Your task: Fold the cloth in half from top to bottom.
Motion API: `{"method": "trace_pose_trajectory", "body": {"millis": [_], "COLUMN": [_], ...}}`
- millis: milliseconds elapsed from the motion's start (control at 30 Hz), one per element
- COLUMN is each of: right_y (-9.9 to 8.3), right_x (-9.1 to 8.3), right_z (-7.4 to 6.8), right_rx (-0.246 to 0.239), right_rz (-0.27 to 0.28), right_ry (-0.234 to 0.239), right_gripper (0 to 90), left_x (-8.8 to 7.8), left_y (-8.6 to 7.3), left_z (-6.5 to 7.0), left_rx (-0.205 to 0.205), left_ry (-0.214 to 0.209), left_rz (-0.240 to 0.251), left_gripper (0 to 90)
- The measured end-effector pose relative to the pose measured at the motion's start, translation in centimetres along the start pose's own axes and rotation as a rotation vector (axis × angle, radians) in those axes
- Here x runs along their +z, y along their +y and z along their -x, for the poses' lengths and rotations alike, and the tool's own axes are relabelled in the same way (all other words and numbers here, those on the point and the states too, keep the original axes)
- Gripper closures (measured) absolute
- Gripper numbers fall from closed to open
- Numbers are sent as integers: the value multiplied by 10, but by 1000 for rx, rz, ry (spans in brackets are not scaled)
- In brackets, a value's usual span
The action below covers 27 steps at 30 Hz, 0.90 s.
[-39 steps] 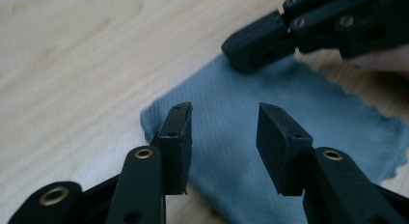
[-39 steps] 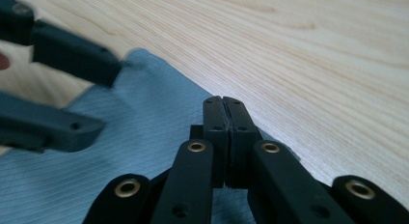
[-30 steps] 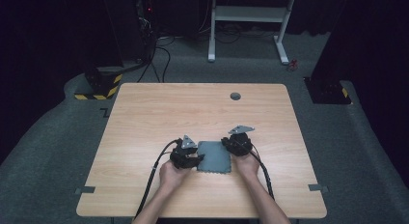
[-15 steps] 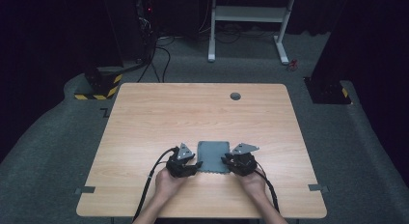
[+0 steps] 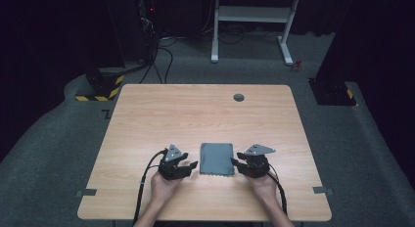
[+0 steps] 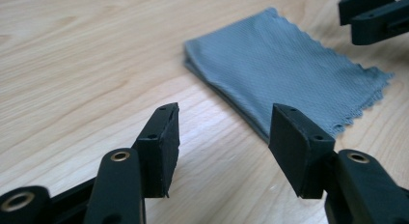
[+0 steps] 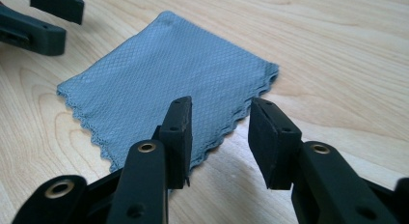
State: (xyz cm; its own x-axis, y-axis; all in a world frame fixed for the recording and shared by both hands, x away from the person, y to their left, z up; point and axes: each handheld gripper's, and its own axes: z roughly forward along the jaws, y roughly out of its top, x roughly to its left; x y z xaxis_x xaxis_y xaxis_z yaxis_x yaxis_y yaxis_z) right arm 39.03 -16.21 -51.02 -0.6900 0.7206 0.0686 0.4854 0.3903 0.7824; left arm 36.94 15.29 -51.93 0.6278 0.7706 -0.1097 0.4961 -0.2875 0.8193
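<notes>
A folded grey cloth [image 5: 217,157] with zigzag-cut edges lies flat on the wooden table [image 5: 195,114], near its front edge. My left gripper [image 5: 190,167] sits just left of the cloth and my right gripper [image 5: 236,166] just right of it, both pointing inward at it. In the left gripper view the jaws [image 6: 224,122] stand wide apart over bare wood, short of the cloth [image 6: 284,69]. In the right gripper view the jaws [image 7: 219,115] gape over the cloth's [image 7: 169,74] near corner without pressing it. Both pairs of jaws have just been opening, with nothing gripped.
A round dark grommet [image 5: 238,97] sits at the table's far edge. On the floor behind stand a black stand with a yellow-striped base [image 5: 100,92], a white desk frame [image 5: 252,21] and another black base [image 5: 333,92]. Cables trail from both grippers toward the front edge.
Both grippers have let go of the cloth's side edges and drawn back sideways and toward the front. Their jaws have opened. The cloth now lies square and flat.
</notes>
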Motion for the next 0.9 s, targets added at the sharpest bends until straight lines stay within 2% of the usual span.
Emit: {"method": "trace_pose_trajectory", "body": {"millis": [200,300,467,900], "right_y": [1,-1,-1,-7], "right_x": [-9,-15,-19,-38], "right_z": [3,7,9,20], "right_rx": [-7,20,25,58], "right_rz": [29,49,56,109], "right_ry": [-19,-17,-12,-10], "right_gripper": [582,569,564,553], "left_x": [-11,-17,-23,-39], "left_y": [-2,-3,-4,-8], "left_z": [-9,-13,-18,-30], "left_rx": [-29,-37,-54,-73], "left_ry": [6,16,27,52], "left_rz": [34,45,62,77], "left_gripper": [430,422,413,400]}}
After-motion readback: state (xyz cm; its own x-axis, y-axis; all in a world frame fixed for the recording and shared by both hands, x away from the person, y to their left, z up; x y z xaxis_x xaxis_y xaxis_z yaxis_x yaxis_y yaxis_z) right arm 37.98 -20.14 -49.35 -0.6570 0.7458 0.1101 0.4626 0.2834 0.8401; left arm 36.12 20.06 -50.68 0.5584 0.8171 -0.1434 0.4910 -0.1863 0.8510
